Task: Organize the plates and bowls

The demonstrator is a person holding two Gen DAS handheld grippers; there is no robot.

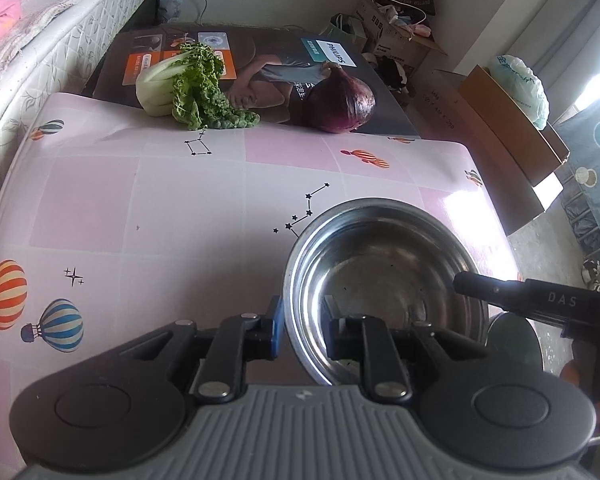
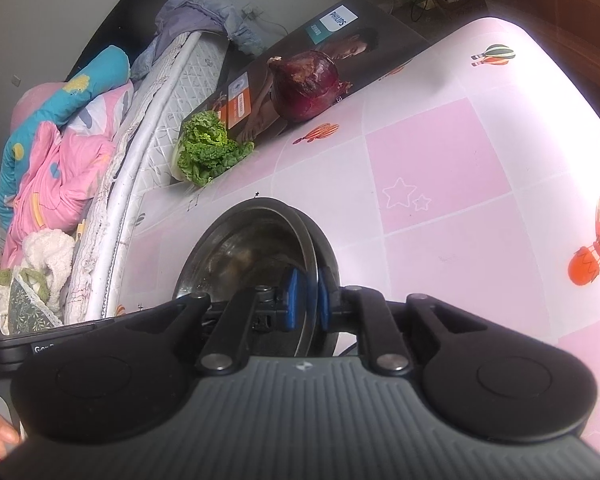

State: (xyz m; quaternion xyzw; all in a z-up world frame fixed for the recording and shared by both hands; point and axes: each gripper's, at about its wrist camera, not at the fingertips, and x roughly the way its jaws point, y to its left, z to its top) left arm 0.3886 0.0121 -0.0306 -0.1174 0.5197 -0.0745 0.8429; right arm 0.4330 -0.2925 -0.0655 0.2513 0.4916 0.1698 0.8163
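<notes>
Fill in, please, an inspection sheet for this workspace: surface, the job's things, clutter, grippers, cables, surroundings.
Surface: pink tablecloth with balloon prints, mostly bare.
Job's things: one steel bowl, upright and empty, near the table's near edge; no plates seen.
Clutter: leafy cabbage and red onion at the far edge, against a flat printed box.
Grippers: left gripper open, straddling the bowl's rim; right gripper straddles the opposite rim with its pads close, contact not clear.
Cables: nothing seen on the table; a white cable in a carton behind it.
Surroundings: mattress with pink bedding on one side, cardboard boxes on the floor on the other.
</notes>
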